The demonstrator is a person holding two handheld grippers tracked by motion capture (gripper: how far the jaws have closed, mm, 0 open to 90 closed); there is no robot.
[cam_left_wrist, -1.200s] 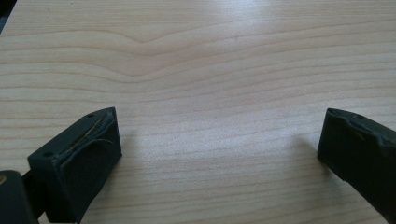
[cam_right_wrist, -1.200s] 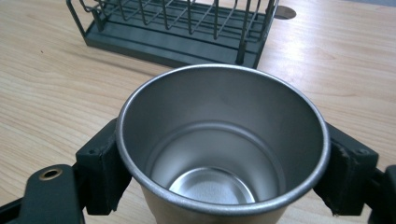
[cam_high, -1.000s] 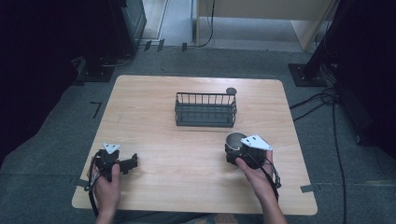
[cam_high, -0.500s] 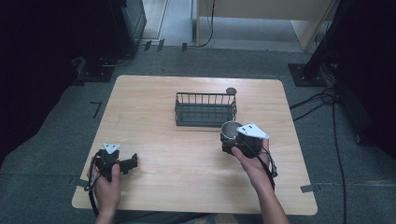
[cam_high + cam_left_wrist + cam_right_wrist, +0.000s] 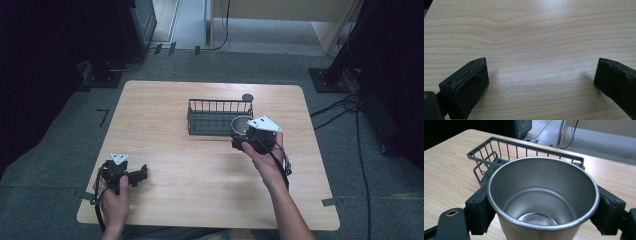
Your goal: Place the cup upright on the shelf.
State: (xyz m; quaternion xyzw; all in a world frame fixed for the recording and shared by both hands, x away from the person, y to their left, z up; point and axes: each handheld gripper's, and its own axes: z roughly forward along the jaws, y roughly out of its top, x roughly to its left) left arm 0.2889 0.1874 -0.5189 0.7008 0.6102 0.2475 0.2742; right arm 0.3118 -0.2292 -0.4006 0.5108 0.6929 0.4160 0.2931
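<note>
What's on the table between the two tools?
Nothing: in the high view, bare wooden table lies between the left tool and the right tool holding the metal cup.

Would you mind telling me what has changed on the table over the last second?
The right gripper, shut on the shiny steel cup, has carried it away from the person to the near right corner of the dark wire basket. The left gripper, open, the basket and the small dark disc stayed put.

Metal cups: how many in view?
1. The steel cup is clamped in the right gripper, held at the wire basket's near right corner. None seen inside the basket.
</note>
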